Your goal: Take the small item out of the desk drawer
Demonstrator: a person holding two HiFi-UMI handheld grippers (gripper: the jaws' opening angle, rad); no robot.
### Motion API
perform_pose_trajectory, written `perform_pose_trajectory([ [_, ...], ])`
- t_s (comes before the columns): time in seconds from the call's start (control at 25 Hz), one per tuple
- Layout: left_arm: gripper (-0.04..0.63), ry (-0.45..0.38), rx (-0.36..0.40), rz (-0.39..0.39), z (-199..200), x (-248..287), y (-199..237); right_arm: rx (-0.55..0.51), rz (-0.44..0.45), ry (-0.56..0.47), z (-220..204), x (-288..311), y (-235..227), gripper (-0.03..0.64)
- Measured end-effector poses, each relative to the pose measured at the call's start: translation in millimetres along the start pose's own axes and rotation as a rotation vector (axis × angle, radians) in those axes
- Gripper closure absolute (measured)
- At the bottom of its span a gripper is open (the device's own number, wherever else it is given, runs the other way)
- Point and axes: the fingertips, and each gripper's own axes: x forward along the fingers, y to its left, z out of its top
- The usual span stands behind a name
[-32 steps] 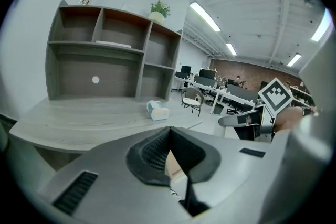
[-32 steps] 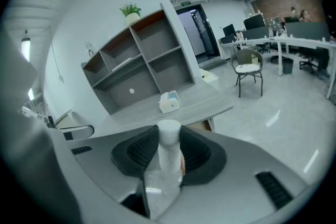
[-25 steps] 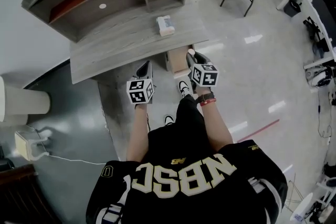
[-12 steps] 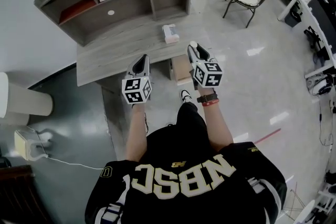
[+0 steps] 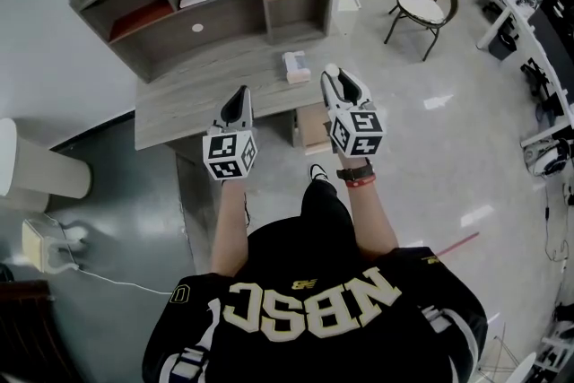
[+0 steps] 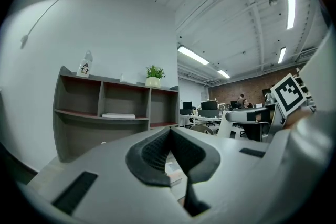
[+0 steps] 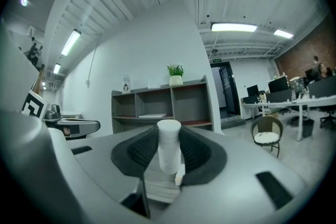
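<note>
My right gripper (image 5: pixel 333 78) hovers above the front edge of the grey desk (image 5: pixel 184 108), shut on a small white cylinder (image 5: pixel 332 70). The right gripper view has that cylinder (image 7: pixel 169 147) standing upright between the dark pads (image 7: pixel 140 152), its top poking above them. My left gripper (image 5: pixel 239 97) hangs beside it over the desk, shut with nothing in it; the left gripper view shows its pads (image 6: pixel 155 152) meeting at the tip. A tan drawer (image 5: pixel 311 126) sticks out under the desk edge, below the right gripper.
A small white box (image 5: pixel 296 67) lies on the desk ahead of the right gripper. A grey shelf unit (image 5: pixel 224 9) stands at the desk's back. A round chair (image 5: pixel 421 0) is at the far right, a white bin (image 5: pixel 40 161) at the left.
Both grippers have moved forward and up from the desk's front edge to over the desktop. The white cylinder has stayed in the right jaws.
</note>
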Motion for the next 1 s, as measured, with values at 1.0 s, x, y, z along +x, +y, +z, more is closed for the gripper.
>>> perform_pose_trajectory([
  [1.0,0.583,-0.013,-0.037,-0.017,-7.7,36.6,-11.2,-0.012,0.014,0.049,-14.4,21.5,-22.6,0.485],
])
